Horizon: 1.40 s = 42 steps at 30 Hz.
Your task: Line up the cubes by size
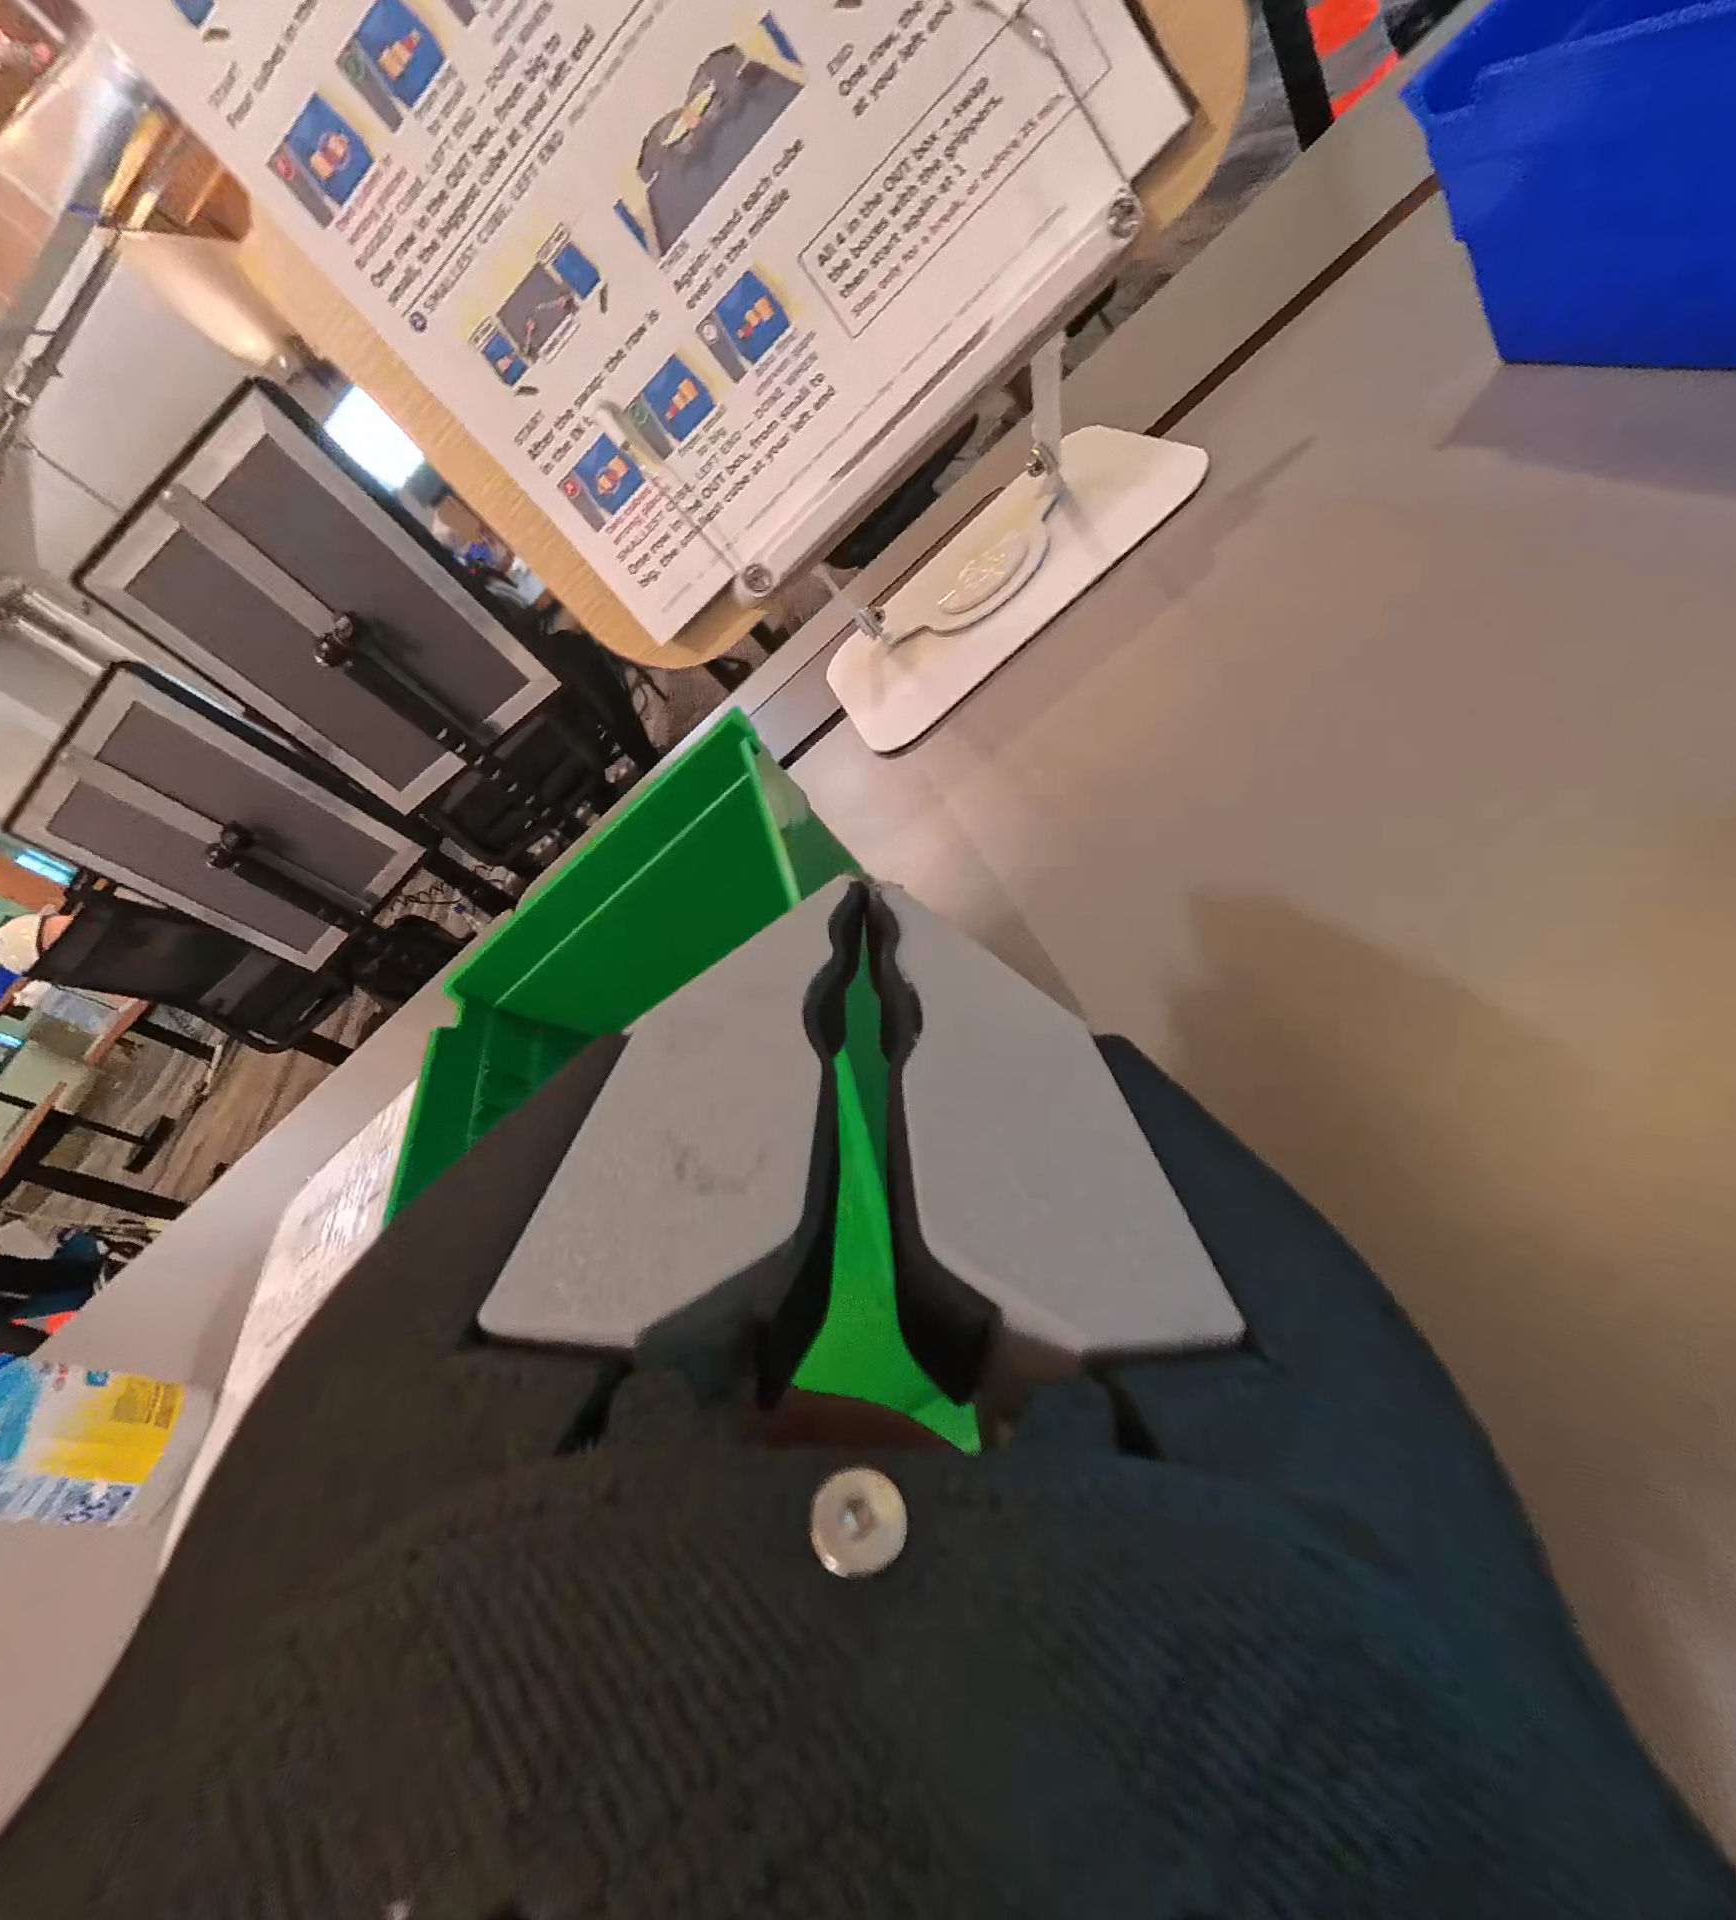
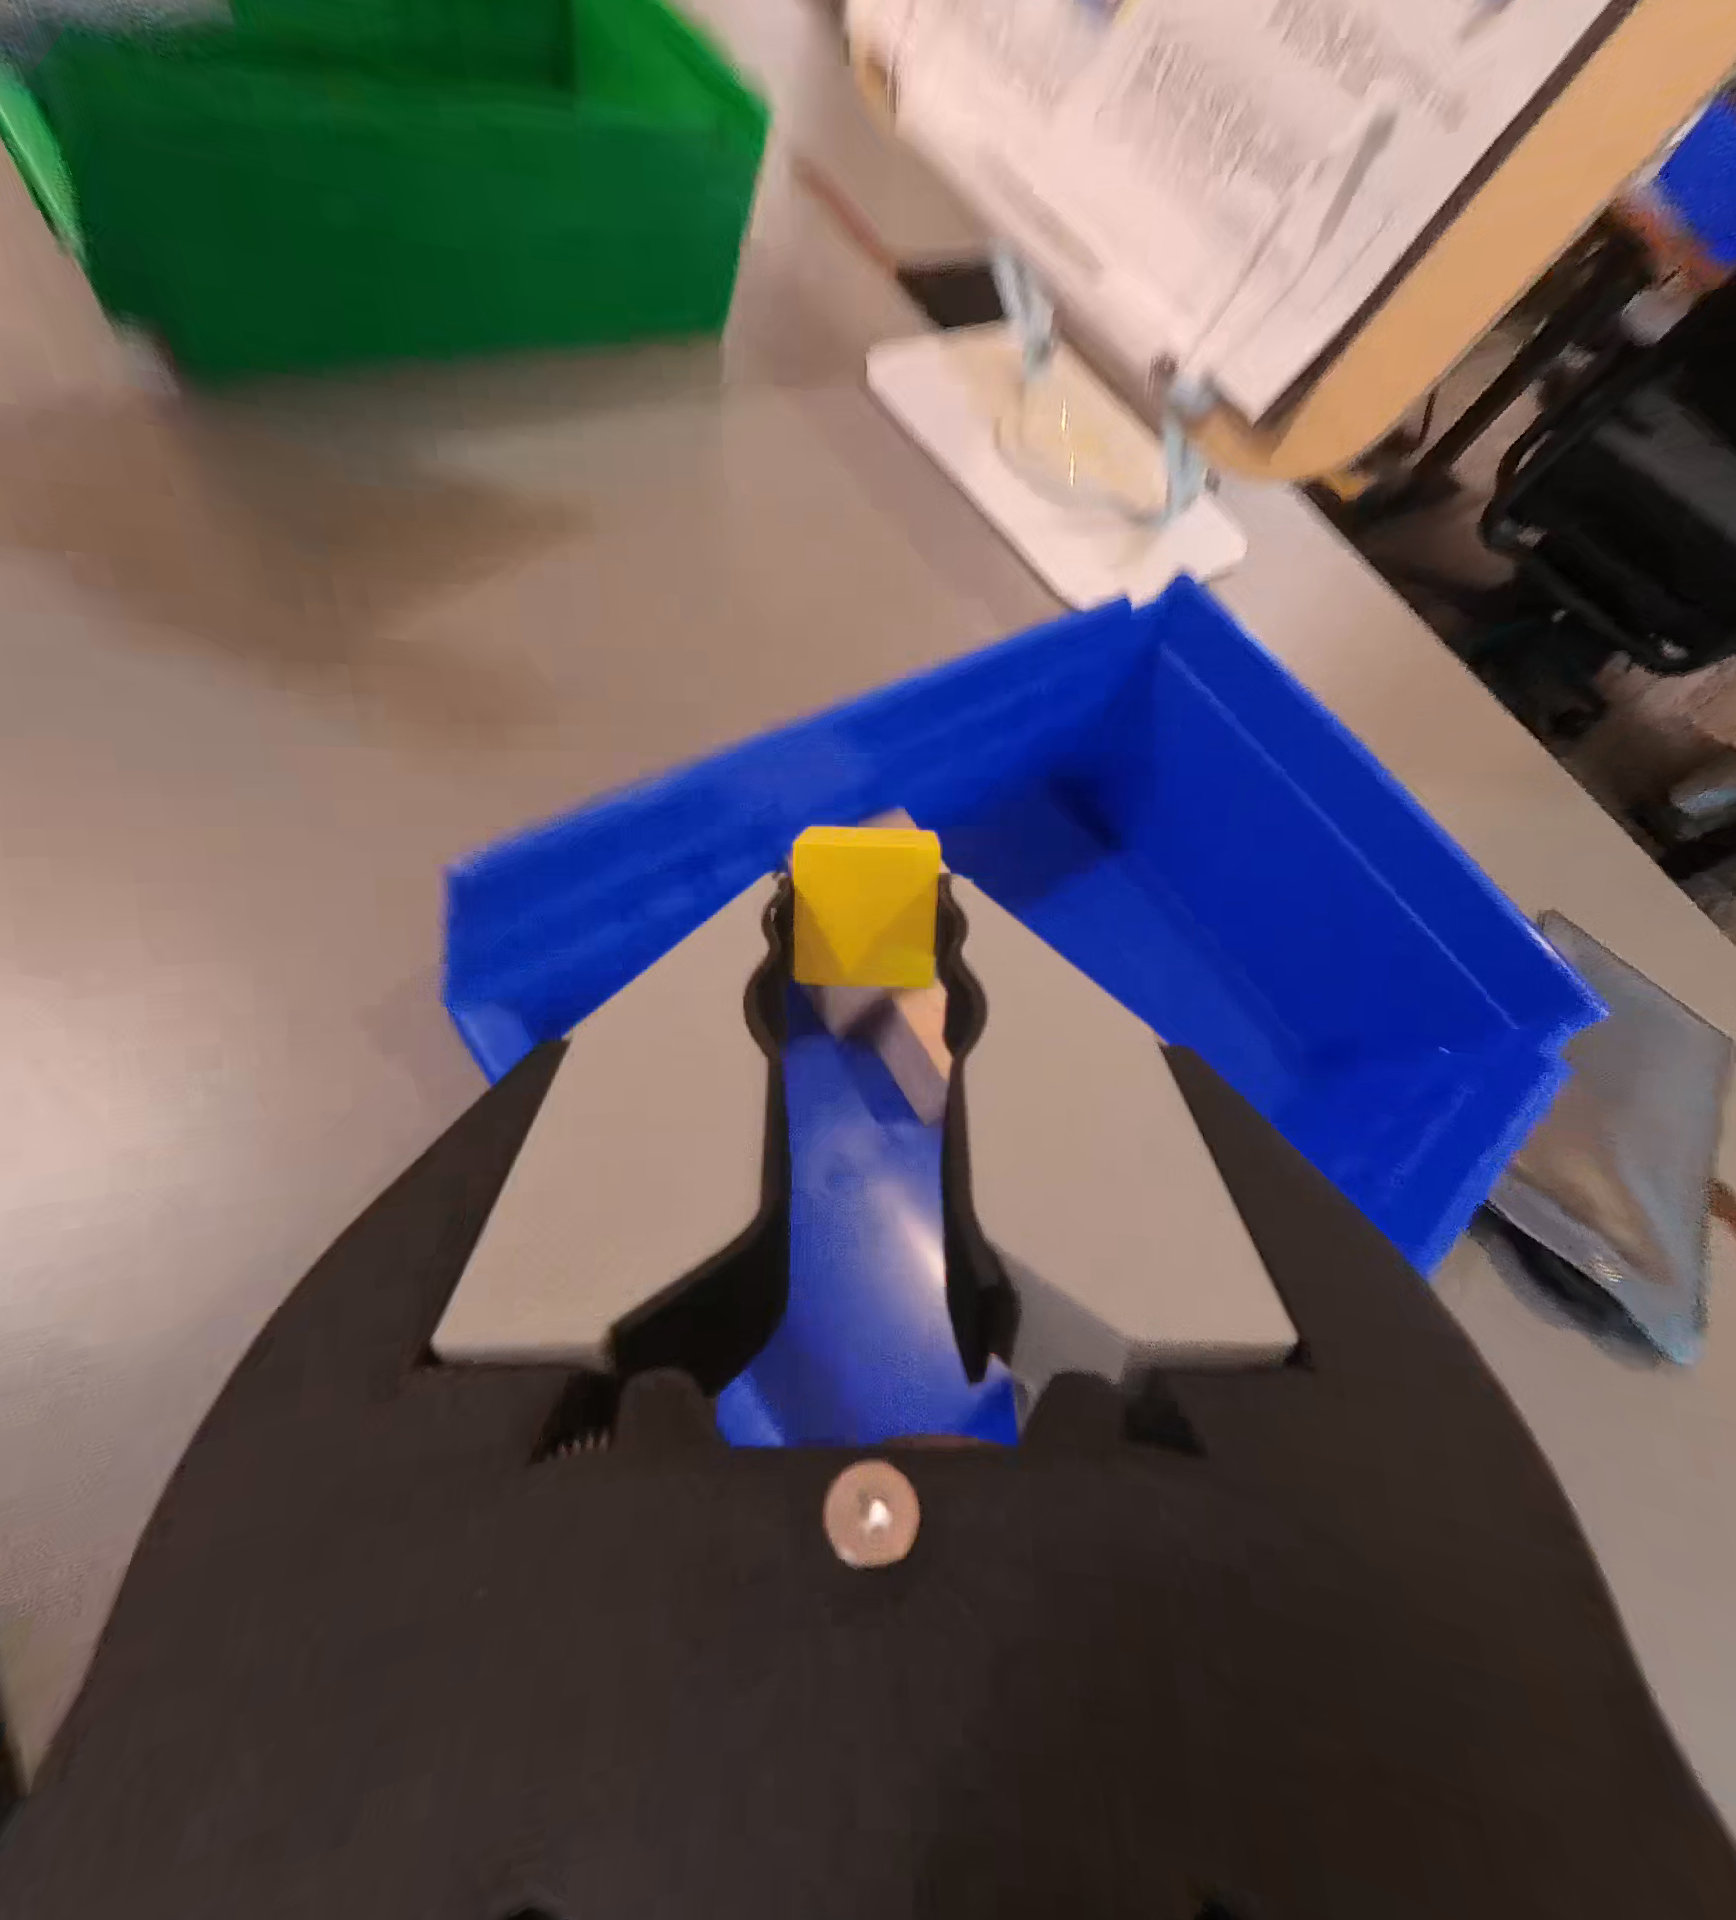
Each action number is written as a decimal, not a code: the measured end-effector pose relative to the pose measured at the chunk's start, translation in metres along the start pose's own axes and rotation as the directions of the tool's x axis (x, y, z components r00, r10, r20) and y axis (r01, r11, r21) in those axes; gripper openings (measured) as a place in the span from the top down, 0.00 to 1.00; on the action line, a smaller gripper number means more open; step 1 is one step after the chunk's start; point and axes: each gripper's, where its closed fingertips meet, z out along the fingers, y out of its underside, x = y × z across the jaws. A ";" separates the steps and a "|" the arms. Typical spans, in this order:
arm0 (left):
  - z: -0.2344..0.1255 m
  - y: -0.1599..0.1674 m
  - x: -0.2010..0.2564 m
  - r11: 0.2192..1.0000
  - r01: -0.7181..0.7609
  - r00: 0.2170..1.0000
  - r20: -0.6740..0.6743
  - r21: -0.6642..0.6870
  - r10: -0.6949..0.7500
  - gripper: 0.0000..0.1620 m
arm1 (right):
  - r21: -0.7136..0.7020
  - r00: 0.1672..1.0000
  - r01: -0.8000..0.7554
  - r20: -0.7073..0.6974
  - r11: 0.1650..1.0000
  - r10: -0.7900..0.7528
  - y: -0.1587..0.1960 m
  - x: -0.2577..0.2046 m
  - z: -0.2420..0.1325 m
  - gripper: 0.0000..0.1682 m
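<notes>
My right gripper [image 2: 864,914] is shut on a small yellow cube [image 2: 864,906] and holds it above the blue bin [image 2: 1290,862]. Under the cube, between the fingers, part of a pale wooden-looking cube [image 2: 911,1044] lies in the bin; most of it is hidden. My left gripper [image 1: 866,912] is shut with nothing between its tips, and it is tilted over the near edge of the green bin [image 1: 625,914]. The green bin's inside is mostly hidden by the gripper. The green bin also shows blurred at the top left of the right wrist view [image 2: 396,197].
A white instruction board on a stand [image 1: 1009,582] stands at the back of the grey table [image 1: 1415,935], between the two bins; it shows in the right wrist view too [image 2: 1082,457]. The blue bin's corner [image 1: 1653,197] is at the top right. A crumpled grey bag [image 2: 1612,1174] lies beside the blue bin.
</notes>
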 end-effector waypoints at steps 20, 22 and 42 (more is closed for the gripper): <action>0.006 0.007 -0.009 1.000 -0.013 1.000 0.003 -0.003 0.013 1.00 | -0.505 0.819 0.545 0.493 0.670 -0.295 0.130 0.046 0.054 0.85; 0.008 0.009 -0.009 1.000 -0.011 1.000 0.002 -0.009 0.011 1.00 | -0.514 0.822 0.538 0.496 0.669 -0.279 0.133 0.048 0.058 0.85; 0.003 0.019 -0.009 0.999 0.022 0.998 -0.063 -0.038 -0.024 0.90 | -0.523 0.895 0.399 0.401 0.753 -0.195 0.114 0.054 0.059 0.78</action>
